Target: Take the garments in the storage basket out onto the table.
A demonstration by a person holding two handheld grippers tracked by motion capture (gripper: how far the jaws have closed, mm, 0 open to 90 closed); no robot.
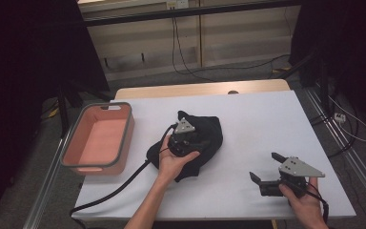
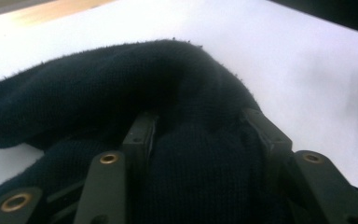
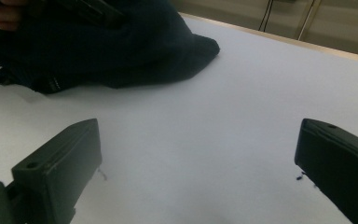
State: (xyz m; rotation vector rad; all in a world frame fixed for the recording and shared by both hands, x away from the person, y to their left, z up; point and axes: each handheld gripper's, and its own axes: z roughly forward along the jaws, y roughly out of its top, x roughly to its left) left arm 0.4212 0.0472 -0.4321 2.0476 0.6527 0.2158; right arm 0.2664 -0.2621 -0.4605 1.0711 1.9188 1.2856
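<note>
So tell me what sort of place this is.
Probably a lab or recording workspace: a white-topped table on a metal frame, cables trailing across the floor, and dark curtains at both sides.

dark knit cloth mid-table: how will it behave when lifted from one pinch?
Probably floppy: the dark knit cloth lies crumpled in soft folds, so it should drape and trail. Likely light, being thin knit. Slip looks unlikely, since the fuzzy weave bunches between the jaws of the left tool. No earlier frame here shows it lifted.
</note>
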